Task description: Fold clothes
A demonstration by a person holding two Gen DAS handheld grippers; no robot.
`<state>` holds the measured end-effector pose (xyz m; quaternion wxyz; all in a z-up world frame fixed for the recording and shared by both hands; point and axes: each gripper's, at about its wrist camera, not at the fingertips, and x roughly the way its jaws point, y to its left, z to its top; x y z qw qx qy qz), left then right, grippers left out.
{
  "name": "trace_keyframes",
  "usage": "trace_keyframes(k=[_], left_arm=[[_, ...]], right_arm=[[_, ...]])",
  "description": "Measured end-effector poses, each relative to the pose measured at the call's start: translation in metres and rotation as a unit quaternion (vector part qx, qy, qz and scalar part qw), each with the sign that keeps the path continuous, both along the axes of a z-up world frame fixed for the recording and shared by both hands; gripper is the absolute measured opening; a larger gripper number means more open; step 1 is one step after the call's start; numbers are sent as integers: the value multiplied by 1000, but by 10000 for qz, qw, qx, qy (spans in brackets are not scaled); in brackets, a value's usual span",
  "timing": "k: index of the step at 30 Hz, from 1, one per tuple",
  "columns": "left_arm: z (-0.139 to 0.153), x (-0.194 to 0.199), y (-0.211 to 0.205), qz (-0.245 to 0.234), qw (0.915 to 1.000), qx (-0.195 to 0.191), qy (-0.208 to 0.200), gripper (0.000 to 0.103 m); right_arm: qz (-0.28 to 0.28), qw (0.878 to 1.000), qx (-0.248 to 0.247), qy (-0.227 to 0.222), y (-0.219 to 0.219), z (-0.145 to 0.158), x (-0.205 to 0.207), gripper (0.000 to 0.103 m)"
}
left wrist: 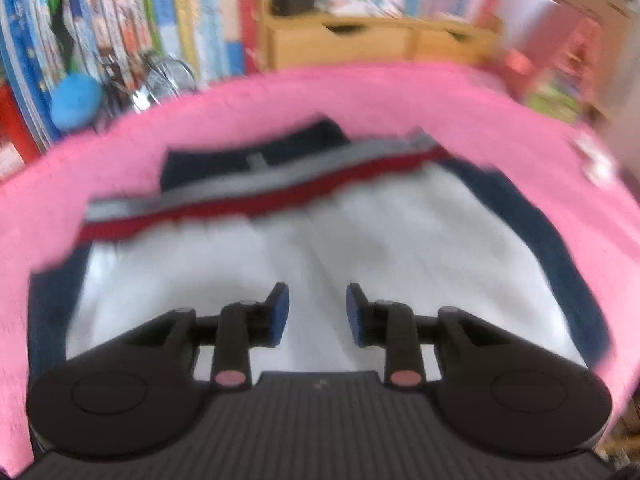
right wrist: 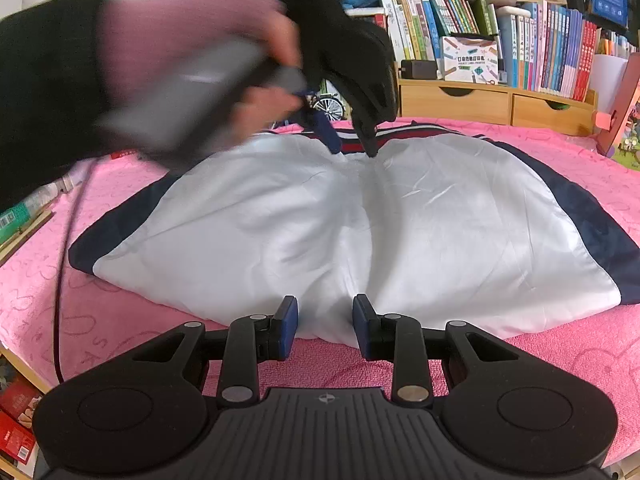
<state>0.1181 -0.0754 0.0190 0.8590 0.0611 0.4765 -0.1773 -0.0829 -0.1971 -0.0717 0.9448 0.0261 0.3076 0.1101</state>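
Pink blanket (right wrist: 520,344) w/ books (right wrist: 560,40) behind

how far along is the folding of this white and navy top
Done: the white and navy garment lies as a compact bundle on the pink cover, navy edges showing at both sides. In hand: nothing gripped; the left gripper hangs open over the white cloth, near the red and grey striped band; the right gripper is open at the near hem. Left: likely another fold to make it smaller.
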Motion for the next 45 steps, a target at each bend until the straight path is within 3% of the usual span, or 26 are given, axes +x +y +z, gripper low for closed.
trace_keyframes(k=[6, 12, 20, 31, 35, 41, 45], left_arm=[[-6, -71, -15, -444, 9979, 74, 470, 29], [-28, -79, -20, -420, 9954, 319, 794, 29], [-33, -43, -23, -75, 9985, 278, 459, 31], [-38, 63, -22, 809, 9965, 192, -131, 33], [-37, 76, -21, 979, 9950, 111, -168, 31], [-37, 76, -28, 879, 9946, 290, -472, 33], [-37, 88, -21, 962, 9943, 97, -440, 33]], right_arm=[[-5, 10000, 13, -4, 0, 0, 1, 31], [0, 10000, 36, 5, -2, 1, 2, 31], [4, 10000, 14, -20, 0, 1, 1, 31], [47, 10000, -38, -69, 1, 0, 1, 31], [82, 9999, -52, -90, 0, -1, 0, 31], [97, 9999, -62, -100, 1, 0, -2, 31], [101, 9999, -68, -88, 0, 1, -4, 31]])
